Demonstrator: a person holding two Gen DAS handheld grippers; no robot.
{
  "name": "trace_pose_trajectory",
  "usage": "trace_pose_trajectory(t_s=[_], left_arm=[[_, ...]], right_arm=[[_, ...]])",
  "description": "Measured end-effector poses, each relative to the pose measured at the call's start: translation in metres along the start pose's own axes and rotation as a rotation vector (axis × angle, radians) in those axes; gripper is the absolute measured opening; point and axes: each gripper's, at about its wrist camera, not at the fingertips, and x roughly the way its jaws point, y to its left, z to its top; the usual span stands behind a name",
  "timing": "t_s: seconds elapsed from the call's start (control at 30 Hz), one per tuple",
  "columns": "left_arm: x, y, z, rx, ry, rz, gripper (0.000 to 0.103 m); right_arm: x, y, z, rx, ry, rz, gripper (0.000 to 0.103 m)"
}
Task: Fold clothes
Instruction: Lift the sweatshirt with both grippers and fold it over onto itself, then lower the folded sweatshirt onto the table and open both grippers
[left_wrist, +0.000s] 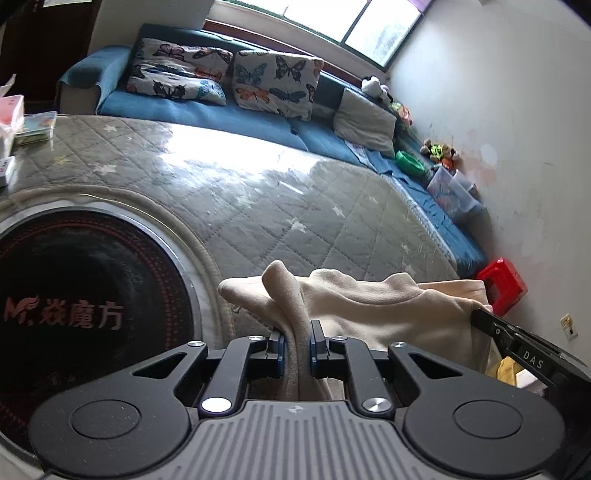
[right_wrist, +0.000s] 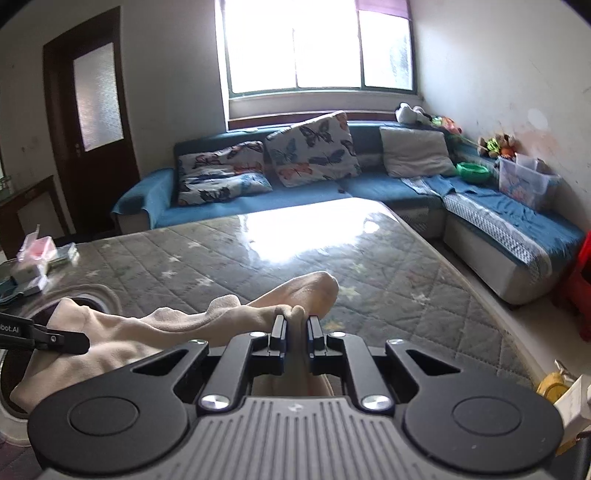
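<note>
Fleece garment (left_wrist: 373, 306) soft, light, limp: pinched between left gripper (left_wrist: 296, 345) and right gripper (right_wrist: 296, 334) fingers, sagging between; edge grips advisable.

Garment (left_wrist: 376, 306): one, cream-coloured, soft fleecy fabric. Bunched and creased, stretched in a band across the lower middle of both wrist views, one rounded fold (right_wrist: 314, 288) rising at centre frame, over grey quilted surface.

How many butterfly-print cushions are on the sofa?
2: one butterfly cushion lying at the sofa's left end, the other propped upright beside it, below the window.
</note>
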Motion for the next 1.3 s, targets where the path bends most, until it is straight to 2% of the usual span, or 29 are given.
trace_pose_trajectory(t_s=[0.47, 0.6, 0.73, 0.77, 0.8, 0.9, 1.0, 1.13, 1.3], left_arm=[[0.026, 0.013, -0.014, 0.029, 0.09, 0.02, 0.014], [0.026, 0.01, -0.013, 0.047, 0.094, 0.03, 0.02], [0.026, 0.008, -0.012, 0.08, 0.089, 0.039, 0.022], [0.027, 0.007, -0.012, 0.093, 0.086, 0.042, 0.026], [0.026, 0.006, -0.013, 0.106, 0.083, 0.053, 0.031], [0.027, 0.005, -0.012, 0.12, 0.08, 0.063, 0.034], [0.027, 0.007, -0.011, 0.121, 0.074, 0.078, 0.044], [0.028, 0.009, -0.009, 0.127, 0.073, 0.086, 0.046], [0.03, 0.008, -0.01, 0.154, 0.071, 0.1, 0.05]], right_arm=[[0.032, -0.01, -0.025, 0.013, 0.107, -0.066, 0.01], [0.037, -0.01, -0.027, 0.011, 0.13, -0.083, 0.012], [0.035, -0.007, -0.023, 0.0, 0.114, -0.094, 0.016], [0.034, -0.006, -0.021, -0.001, 0.108, -0.093, 0.016], [0.033, -0.003, -0.019, -0.006, 0.101, -0.087, 0.016], [0.033, 0.006, -0.014, -0.021, 0.089, -0.058, 0.018], [0.04, 0.018, -0.013, -0.034, 0.107, -0.007, 0.021], [0.057, 0.033, -0.017, -0.059, 0.139, 0.033, 0.021], [0.07, 0.04, -0.02, -0.063, 0.148, 0.027, 0.023]])
